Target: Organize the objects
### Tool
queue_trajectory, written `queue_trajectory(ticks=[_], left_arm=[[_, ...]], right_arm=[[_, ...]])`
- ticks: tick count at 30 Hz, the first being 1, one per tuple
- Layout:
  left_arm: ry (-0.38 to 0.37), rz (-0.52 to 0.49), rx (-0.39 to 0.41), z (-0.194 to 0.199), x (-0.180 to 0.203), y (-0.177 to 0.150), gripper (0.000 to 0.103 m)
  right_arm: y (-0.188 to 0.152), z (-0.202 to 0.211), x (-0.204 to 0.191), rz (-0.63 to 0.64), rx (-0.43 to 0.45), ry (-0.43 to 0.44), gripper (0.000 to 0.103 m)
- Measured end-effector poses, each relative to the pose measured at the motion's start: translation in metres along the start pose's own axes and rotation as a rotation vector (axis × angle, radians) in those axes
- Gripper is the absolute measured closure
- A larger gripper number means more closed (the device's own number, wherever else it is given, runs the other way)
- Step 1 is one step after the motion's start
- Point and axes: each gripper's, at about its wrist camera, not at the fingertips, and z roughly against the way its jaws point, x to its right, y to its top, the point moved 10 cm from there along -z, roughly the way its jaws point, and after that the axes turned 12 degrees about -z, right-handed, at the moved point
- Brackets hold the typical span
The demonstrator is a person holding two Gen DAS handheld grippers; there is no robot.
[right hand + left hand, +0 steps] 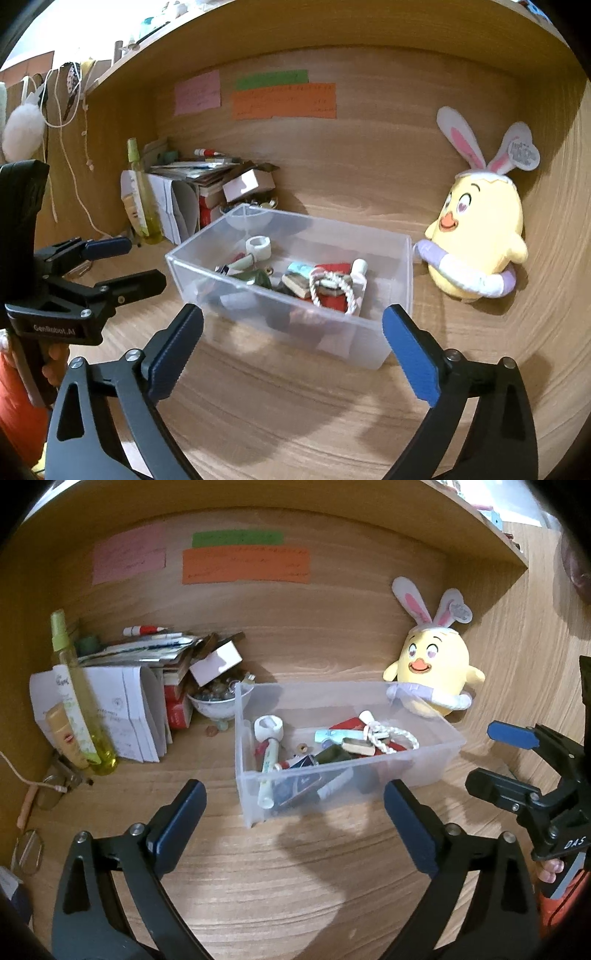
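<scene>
A clear plastic bin (238, 738) (369, 343) stands on the wooden desk. It holds several small items, among them a white rope (391, 734) (332, 286), a roll of white tape (267, 727) (258, 244), a marker (334, 786) and a tube (267, 775). My left gripper (295, 794) is open in front of the bin's near left corner, nothing between its pads. My right gripper (293, 314) is open before the bin's near right side, also empty. Each gripper shows at the edge of the other's view, the right gripper (491, 760) and the left gripper (136, 264).
A yellow chick plush with rabbit ears (434, 661) (480, 221) sits right of the bin. Left of it are stacked papers and boxes (140, 701), a yellow spray bottle (79, 701), a bowl of trinkets (218, 698) and glasses (55, 790). Coloured notes (245, 566) hang on the back wall.
</scene>
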Motion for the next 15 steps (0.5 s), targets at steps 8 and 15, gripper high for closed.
queue_trajectory(ticks=[8, 15], left_arm=[[0.0, 0.006, -0.018, -0.003, 0.003, -0.013, 0.005], [-0.003, 0.011, -0.019, -0.003, 0.004, -0.015, 0.005]], right_arm=[[-0.012, -0.001, 0.001, -0.024, -0.021, 0.011, 0.006], [-0.014, 0.001, -0.001, -0.027, -0.019, 0.017, 0.006]])
